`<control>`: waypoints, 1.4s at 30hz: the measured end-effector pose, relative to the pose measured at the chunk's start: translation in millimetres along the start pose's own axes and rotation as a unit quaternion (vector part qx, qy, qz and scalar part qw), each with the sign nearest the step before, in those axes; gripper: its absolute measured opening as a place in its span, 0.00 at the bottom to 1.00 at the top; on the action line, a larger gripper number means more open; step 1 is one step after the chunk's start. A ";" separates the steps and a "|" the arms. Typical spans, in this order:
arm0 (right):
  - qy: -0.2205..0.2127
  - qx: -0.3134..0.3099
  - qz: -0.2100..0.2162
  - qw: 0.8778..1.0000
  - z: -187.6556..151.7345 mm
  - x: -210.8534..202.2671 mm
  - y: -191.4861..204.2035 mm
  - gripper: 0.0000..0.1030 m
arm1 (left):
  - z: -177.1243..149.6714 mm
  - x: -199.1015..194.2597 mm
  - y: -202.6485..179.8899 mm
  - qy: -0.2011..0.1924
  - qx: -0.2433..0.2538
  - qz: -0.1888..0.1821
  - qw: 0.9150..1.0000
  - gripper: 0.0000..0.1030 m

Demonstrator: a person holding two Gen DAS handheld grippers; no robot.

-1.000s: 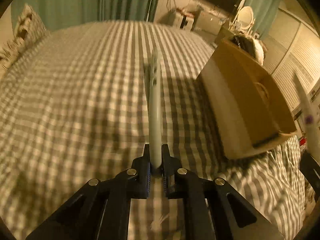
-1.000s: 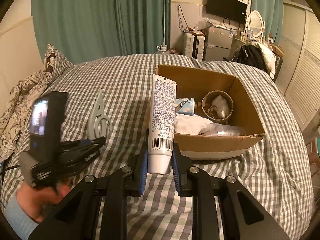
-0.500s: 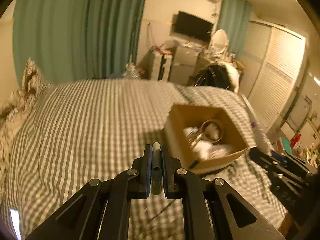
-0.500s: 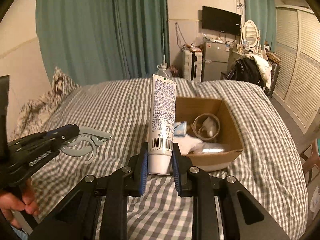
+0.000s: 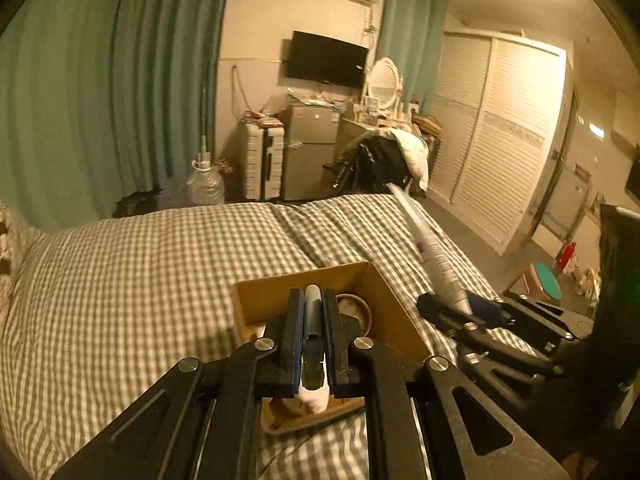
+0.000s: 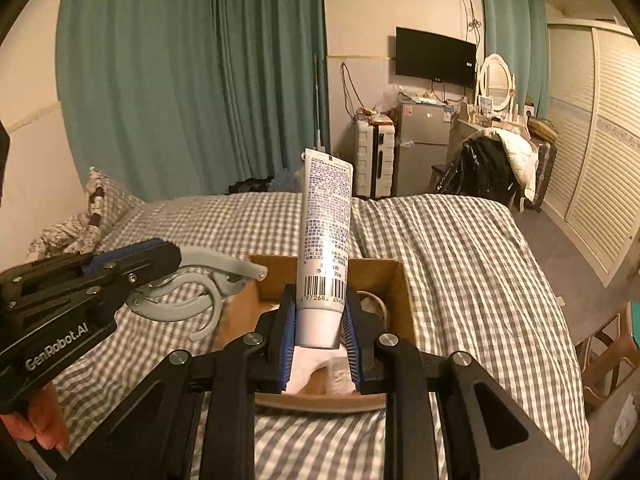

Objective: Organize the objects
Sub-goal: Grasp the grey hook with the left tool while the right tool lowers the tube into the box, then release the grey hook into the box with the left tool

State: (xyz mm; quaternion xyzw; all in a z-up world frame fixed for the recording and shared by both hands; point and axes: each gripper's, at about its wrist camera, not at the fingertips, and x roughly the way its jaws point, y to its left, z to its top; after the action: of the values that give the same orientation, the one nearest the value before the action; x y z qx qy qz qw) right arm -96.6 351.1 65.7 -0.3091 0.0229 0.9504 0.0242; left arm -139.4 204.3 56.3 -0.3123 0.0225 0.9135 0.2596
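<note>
Above a checked bed (image 6: 460,240), the right tool (image 6: 320,330) grips a white cream tube (image 6: 326,240) upright, and the left tool (image 5: 313,340) clamps a grey plastic hanger (image 6: 200,292), both poised over the open cardboard box (image 6: 400,300), probably for dropping in.

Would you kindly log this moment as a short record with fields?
left claw: shut on grey hook clip
right claw: shut on white tube, barcode end in the pads
cardboard box: open, on checked bedspread, holds a round container
position: both items held over the box
</note>
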 end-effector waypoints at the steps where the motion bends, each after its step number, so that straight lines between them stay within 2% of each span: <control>1: 0.005 -0.001 -0.004 1.000 0.3 8.3 -4.3 0.20 | 2.2 10.8 -3.4 0.004 0.008 0.002 1.000 0.08; 7: 0.034 0.013 -0.002 0.999 -10.0 51.1 -26.8 0.20 | 3.2 63.0 -7.6 0.039 0.015 0.018 0.999 0.08; 15: 0.053 0.042 0.014 0.998 -26.4 80.8 -45.1 0.22 | -2.0 93.2 3.5 0.060 0.009 0.018 0.998 0.09; 16: 0.053 0.045 0.013 0.997 -26.8 82.3 -47.0 0.25 | -1.5 91.9 4.1 0.059 0.007 0.017 0.998 0.09; 18: 0.051 0.051 0.009 0.997 -26.9 81.5 -50.5 0.44 | -1.5 89.2 6.8 0.064 0.004 0.018 0.998 0.10; 20: 0.044 0.056 0.006 0.997 -26.0 76.8 -51.0 0.51 | 1.2 88.5 8.6 0.071 0.006 0.028 0.997 0.11; 22: 0.041 0.056 0.001 0.998 -23.4 70.9 -50.9 0.51 | 2.9 80.8 10.0 0.071 0.006 0.033 0.997 0.12; 23: 0.039 0.055 -0.003 0.998 -21.6 67.0 -50.6 0.52 | 3.1 75.2 11.7 0.070 0.006 0.035 0.997 0.17; 25: 0.035 0.052 -0.011 0.998 -16.9 58.1 -49.0 0.55 | 4.5 63.8 14.5 0.064 0.003 0.041 0.997 0.32; 26: 0.031 0.051 -0.014 0.998 -14.0 52.4 -48.2 0.58 | 6.1 54.3 16.1 0.057 0.000 0.047 0.997 0.48; 27: 0.026 0.050 -0.017 0.998 -10.8 44.2 -46.7 0.60 | 8.3 47.5 16.0 0.050 -0.002 0.051 0.997 0.60; 32: 0.001 0.034 -0.029 0.999 4.9 2.4 -29.6 0.70 | 22.3 -3.5 23.6 0.018 -0.011 0.072 0.997 0.65; 35: -0.022 0.024 -0.032 0.999 16.7 -29.6 -16.5 0.75 | 28.7 -39.8 27.3 -0.008 -0.011 0.087 0.996 0.81; 40: -0.057 0.007 -0.030 0.998 34.9 -76.2 7.6 0.83 | 35.5 -94.2 34.2 -0.043 -0.014 0.106 0.993 0.85; 42: -0.073 0.001 -0.024 0.997 40.4 -97.3 18.5 0.90 | 37.4 -118.1 38.5 -0.060 -0.018 0.115 0.991 0.94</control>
State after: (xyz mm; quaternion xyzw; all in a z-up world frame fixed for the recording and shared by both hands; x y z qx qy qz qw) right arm -42.9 331.9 156.1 -0.2388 0.0151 0.9697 0.0490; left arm -100.0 124.3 150.5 -0.2566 0.0262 0.9548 0.1476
